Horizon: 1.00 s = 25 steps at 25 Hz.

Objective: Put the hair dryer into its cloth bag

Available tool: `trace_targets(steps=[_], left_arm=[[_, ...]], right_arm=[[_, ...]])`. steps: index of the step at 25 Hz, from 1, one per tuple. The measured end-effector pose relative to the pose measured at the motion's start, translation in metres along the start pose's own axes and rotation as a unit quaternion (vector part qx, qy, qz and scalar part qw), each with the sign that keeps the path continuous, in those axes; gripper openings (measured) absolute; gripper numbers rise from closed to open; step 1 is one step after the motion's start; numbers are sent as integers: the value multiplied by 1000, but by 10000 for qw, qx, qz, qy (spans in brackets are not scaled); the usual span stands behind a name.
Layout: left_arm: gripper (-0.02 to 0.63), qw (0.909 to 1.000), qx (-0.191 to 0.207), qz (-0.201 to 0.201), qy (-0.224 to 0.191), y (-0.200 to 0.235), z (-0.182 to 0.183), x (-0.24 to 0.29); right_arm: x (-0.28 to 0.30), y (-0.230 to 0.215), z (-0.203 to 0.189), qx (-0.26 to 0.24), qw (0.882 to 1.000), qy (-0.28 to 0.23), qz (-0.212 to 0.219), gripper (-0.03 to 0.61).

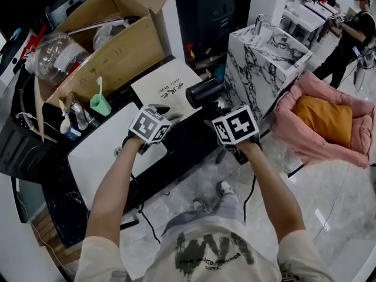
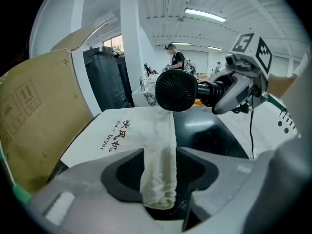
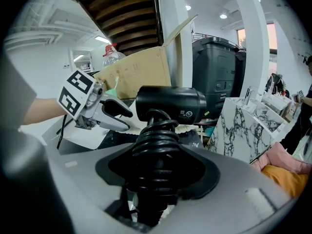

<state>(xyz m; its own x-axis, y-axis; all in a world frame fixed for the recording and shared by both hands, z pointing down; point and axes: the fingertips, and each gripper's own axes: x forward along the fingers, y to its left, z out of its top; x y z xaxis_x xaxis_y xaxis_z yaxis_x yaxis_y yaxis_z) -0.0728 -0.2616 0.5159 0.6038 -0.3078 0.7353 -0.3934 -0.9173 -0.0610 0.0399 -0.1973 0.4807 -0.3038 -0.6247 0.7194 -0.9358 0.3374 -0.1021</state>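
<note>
1. The left gripper (image 1: 166,114) has its jaws closed on a bunched fold at the near edge of the bag (image 2: 122,128). The rest of the bag lies flat on the bench (image 2: 209,135), beside the box (image 1: 111,51).
2. The right gripper (image 1: 220,109) is clamped on the handle of the dryer (image 1: 204,91). It holds the dryer in the air just past the bag's right side, barrel roughly level.
3. The bag is thin, limp cloth, so I judge a pinch may catch both layers and keep the mouth shut. One rim layer is the place to take. I cannot tell whether the pinched edge is the mouth.
4. The dryer is rigid and probably barrel-heavy, so the handle is the sound hold. The cord (image 3: 156,145) coiled round it makes a springy, uneven grip that could slip.
5. Only the left gripper view shows the fold between the jaws, the bag's print and the dryer's grilled end facing the bag.
6. Only the right gripper view shows the cord coils inside the jaws.
7. The head view gives the layout, but the marker cubes cover both grips.
</note>
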Motion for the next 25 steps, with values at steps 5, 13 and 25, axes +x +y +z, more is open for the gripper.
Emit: trace_targets(steps=[5,13,25], left_arm=[[103,9998,111,171,14,3,-1,0],[34,9996,-123,198,-167,11,4,-2],[29,9925,-938,254,-737,33,32,-24]], right_arm=[[1,3,-1,-3,10000,-11,19,252],[-2,2,1,30,10000,-40,24,252],[-19,-1,10,-32,9999,-108,9,252]])
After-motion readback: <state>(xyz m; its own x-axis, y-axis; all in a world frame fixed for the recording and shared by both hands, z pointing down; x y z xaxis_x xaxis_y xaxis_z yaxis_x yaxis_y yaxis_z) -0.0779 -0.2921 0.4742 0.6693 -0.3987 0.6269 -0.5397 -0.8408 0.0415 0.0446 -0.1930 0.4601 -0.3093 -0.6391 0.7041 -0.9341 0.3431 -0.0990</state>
